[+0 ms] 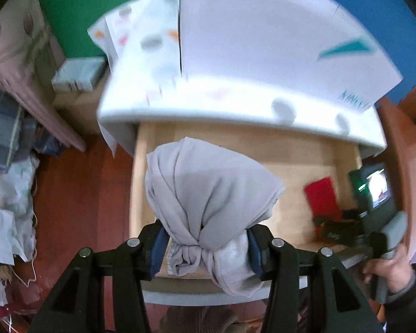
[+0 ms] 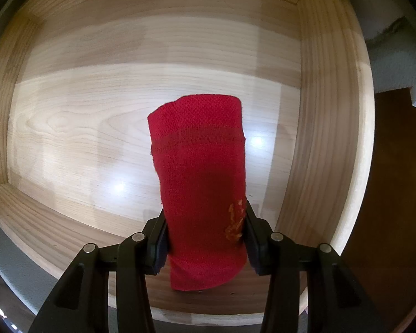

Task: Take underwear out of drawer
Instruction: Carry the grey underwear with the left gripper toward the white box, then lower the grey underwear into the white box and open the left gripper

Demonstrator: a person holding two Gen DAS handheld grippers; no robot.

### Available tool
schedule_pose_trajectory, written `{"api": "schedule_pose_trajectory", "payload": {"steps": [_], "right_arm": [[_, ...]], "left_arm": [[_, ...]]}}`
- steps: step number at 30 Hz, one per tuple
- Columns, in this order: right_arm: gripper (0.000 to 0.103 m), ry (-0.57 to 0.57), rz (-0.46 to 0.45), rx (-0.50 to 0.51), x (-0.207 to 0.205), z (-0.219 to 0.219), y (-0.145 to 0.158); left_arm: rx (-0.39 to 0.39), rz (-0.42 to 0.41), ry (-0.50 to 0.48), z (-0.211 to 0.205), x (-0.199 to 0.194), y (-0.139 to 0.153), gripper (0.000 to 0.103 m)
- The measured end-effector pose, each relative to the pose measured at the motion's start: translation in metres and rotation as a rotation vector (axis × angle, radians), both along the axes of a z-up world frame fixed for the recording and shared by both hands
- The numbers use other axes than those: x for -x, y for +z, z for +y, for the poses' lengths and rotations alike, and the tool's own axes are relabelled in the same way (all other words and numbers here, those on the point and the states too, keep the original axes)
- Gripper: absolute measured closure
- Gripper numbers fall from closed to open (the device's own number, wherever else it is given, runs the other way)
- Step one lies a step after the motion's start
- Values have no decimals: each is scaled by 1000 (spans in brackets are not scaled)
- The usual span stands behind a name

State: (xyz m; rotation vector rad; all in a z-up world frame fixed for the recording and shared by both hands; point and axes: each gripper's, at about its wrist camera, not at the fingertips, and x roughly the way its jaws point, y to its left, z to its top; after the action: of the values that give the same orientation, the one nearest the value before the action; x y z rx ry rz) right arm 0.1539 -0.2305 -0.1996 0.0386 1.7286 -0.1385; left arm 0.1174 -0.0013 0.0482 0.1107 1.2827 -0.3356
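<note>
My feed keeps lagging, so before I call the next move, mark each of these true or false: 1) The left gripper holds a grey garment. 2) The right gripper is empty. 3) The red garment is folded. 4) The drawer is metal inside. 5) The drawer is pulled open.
1) True: the left gripper is closed on a bunched grey garment.
2) False: the right gripper is closed on a red garment.
3) True: the red garment is a neat folded strip, with a small orange print near one pad.
4) False: the drawer has a pale wood floor and walls.
5) True: in the left wrist view the open drawer lies below the white cabinet.
</note>
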Motion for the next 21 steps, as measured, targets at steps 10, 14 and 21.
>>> {"api": "schedule_pose_trajectory", "payload": {"steps": [10,14,21], "right_arm": [[61,4,-3,21,-1,12,-1],[61,6,-8,14,-2,16,-6],[61,8,-13,1,-2,17,-9]], "left_arm": [[36,-165,26,6,-38,99,53],[42,-215,31,-2,-60,127,53],[37,-274,23,-30,-102,154,53]]}}
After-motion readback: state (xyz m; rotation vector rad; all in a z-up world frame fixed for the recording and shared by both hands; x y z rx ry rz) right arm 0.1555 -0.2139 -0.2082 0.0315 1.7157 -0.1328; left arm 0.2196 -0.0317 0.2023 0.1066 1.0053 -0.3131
